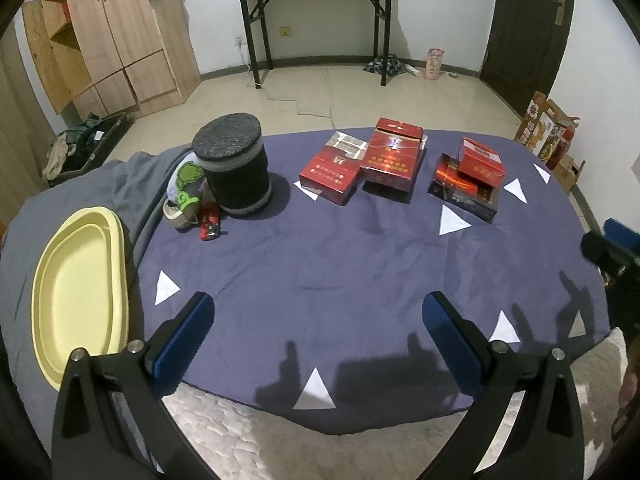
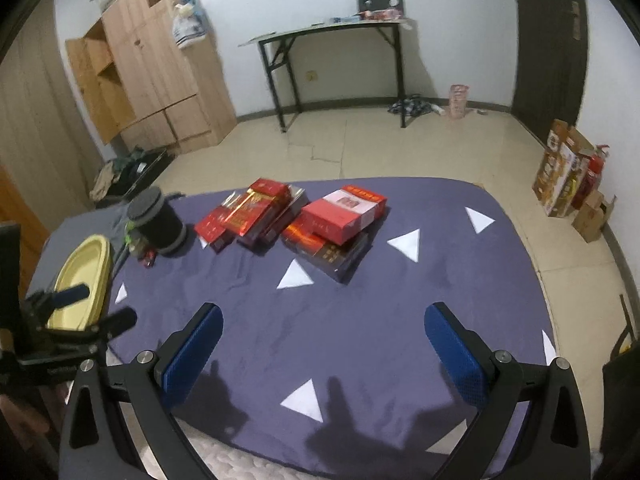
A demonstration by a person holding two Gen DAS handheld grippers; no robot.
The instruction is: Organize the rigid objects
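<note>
1. Our left gripper (image 1: pixel 318 344) hangs over the near edge of the purple cloth (image 1: pixel 340 260) with its blue pads (image 1: pixel 188 344) spread wide and nothing between them
2. Our right gripper (image 2: pixel 324 352) is spread just as wide, also empty, above the same cloth (image 2: pixel 360 320); its shadow falls on the fabric just below the fingers
3. Ahead of the left gripper and a little to its right, the red boxes lie in two groups: a flat red box (image 1: pixel 330 174) with a second red box (image 1: pixel 394 156) leaning over its right edge, and farther right a dark box (image 1: pixel 464 192) with a small red box (image 1: pixel 480 162) resting on top
4. From the right gripper the same stacks sit ahead and to the left, the red-and-white box (image 2: pixel 344 216) on top of the dark box (image 2: pixel 328 254)
5. Ahead-left of the left gripper stands a black cylinder (image 1: pixel 236 168) with a grey felt top, upright; touching its left side lie a small green-and-grey item (image 1: pixel 186 190) and a red lighter-like piece (image 1: pixel 209 224), too small to tell more
6. Just beside the left gripper's left finger, a yellow tray (image 1: pixel 80 292) lies on grey fabric (image 1: pixel 132 184) off the cloth's edge
7. In the right wrist view our left gripper (image 2: pixel 92 304) shows at the far left, over the tray (image 2: pixel 86 264)
</note>
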